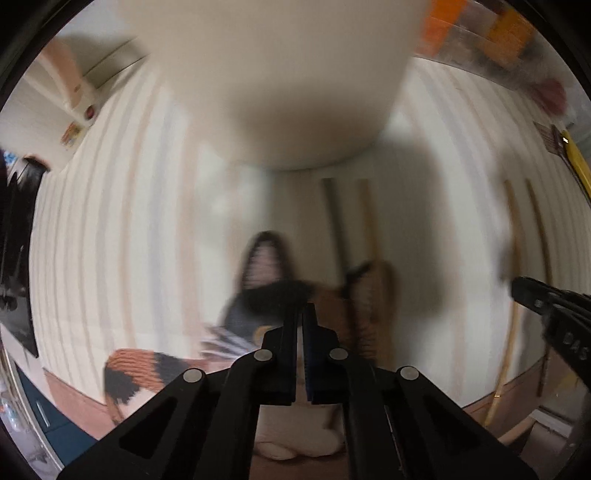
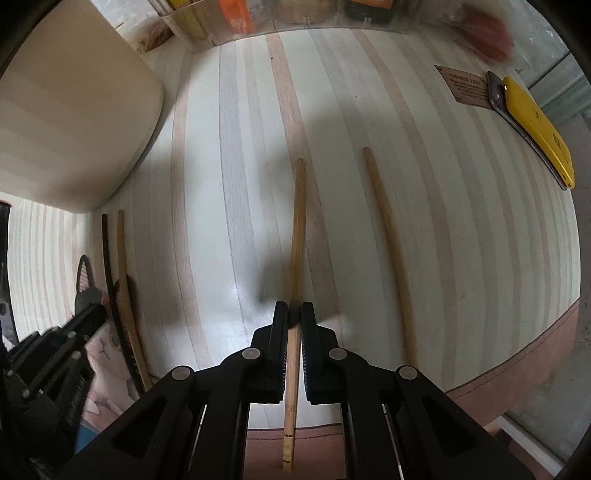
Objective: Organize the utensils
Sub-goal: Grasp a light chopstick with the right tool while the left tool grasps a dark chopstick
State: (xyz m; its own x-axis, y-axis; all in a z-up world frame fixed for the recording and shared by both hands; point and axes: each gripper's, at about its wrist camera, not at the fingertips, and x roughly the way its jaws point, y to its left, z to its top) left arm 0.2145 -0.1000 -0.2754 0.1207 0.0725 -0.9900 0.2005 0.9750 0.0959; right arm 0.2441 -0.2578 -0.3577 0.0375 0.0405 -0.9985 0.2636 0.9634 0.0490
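My right gripper (image 2: 294, 314) is shut on a light wooden chopstick (image 2: 298, 229) that points away over the striped mat (image 2: 240, 147). A second light chopstick (image 2: 388, 240) lies to its right. A dark chopstick (image 2: 107, 258) and a tan chopstick (image 2: 123, 266) lie at far left beside a cat-shaped rest (image 2: 86, 280). My left gripper (image 1: 300, 314) is nearly shut, its tips over the blurred cat-shaped rest (image 1: 266, 266); whether it holds anything is unclear. The dark chopstick (image 1: 338, 225) and the tan chopstick (image 1: 369, 221) lie just right of it. The right gripper's finger (image 1: 546, 299) shows at right.
A large cream container (image 1: 280, 74) stands close ahead of the left gripper and shows in the right wrist view (image 2: 74, 110) at upper left. A yellow-cased phone (image 2: 535, 129) and a brown tag (image 2: 465, 86) lie at far right. Clear bins (image 2: 280, 14) line the back.
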